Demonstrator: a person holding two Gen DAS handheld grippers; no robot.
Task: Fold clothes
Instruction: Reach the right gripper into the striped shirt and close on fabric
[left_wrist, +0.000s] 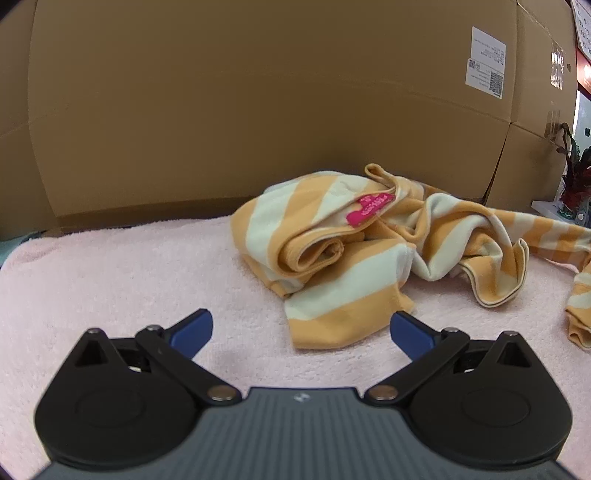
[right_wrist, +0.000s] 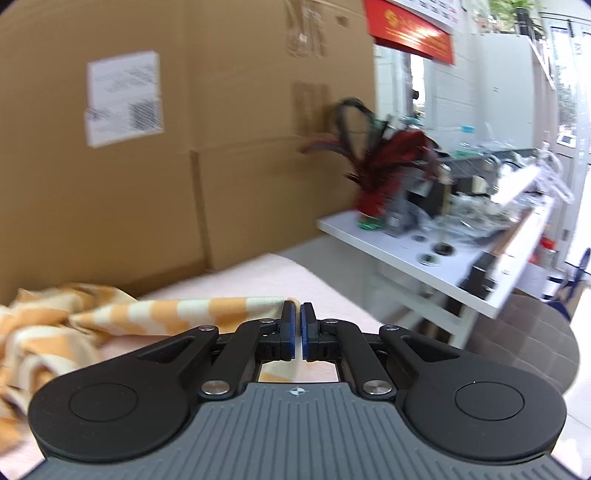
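Covering the table, a pink towel (left_wrist: 110, 266) bears a striped garment (left_wrist: 332, 251); left tongs (left_wrist: 301, 328) released, right tongs (right_wrist: 295, 325) pinching its edge.

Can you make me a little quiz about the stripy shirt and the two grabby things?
1. True or false: the left gripper is wide open and holds nothing.
2. What is the right gripper pinching? A) the pink towel B) the striped garment C) the cardboard box
3. What colour is the label on the garment?

Key: 1 true. 2 B; it is shut on a stretched-out end of the garment. 3 pink.
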